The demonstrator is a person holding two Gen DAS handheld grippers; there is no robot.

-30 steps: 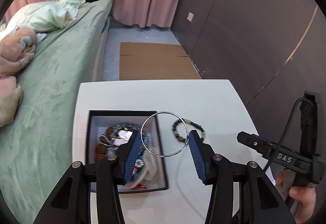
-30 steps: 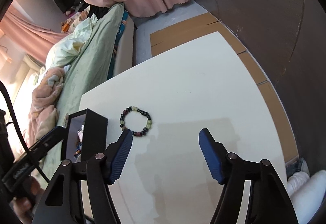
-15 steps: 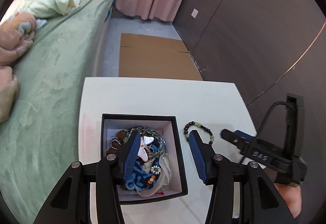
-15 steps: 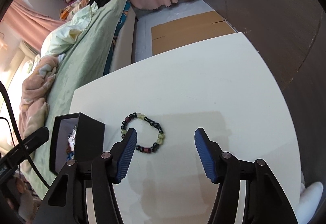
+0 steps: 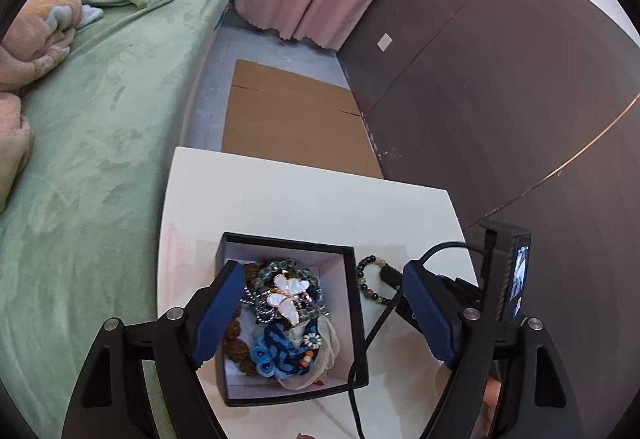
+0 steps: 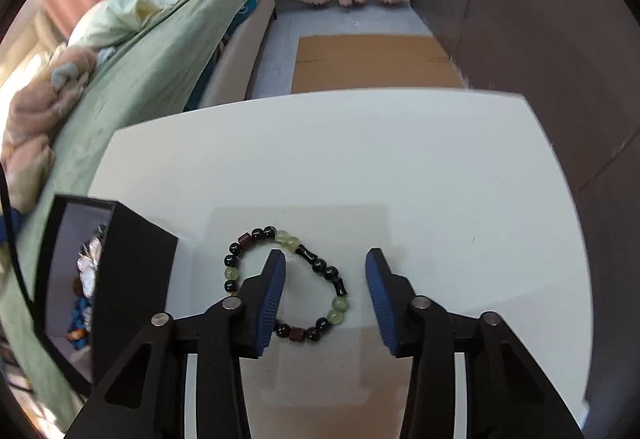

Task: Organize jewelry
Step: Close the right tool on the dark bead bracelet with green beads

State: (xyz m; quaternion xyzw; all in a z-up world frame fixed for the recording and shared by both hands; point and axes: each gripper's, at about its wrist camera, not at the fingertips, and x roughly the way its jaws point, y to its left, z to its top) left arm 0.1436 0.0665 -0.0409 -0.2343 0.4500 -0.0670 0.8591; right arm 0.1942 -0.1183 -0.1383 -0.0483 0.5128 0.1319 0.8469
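At lower left, my left gripper point(image 5: 324, 313) has just opened wide over the black square jewelry box point(image 5: 348, 315), and the thin silver hoop it carried a second ago is gone from between its pads. At lower centre, my right gripper point(image 6: 325, 293), just narrowed but gripping nothing, has dropped onto the dark-and-green beaded bracelet point(image 6: 320, 267) on the white table point(image 6: 360, 159), one finger inside its loop.

One white table point(image 6: 360, 159) carries one black jewelry box point(image 5: 352, 319) and one beaded bracelet point(image 6: 332, 273) lying loose beside it. The box holds a heap of pieces too tangled to count, among them one white butterfly ornament point(image 5: 289, 297). Two grippers show: the left gripper point(image 5: 324, 315) and the right gripper point(image 6: 325, 293). One flattened cardboard sheet point(image 5: 296, 123) lies on the floor beside one bed point(image 5: 100, 127).
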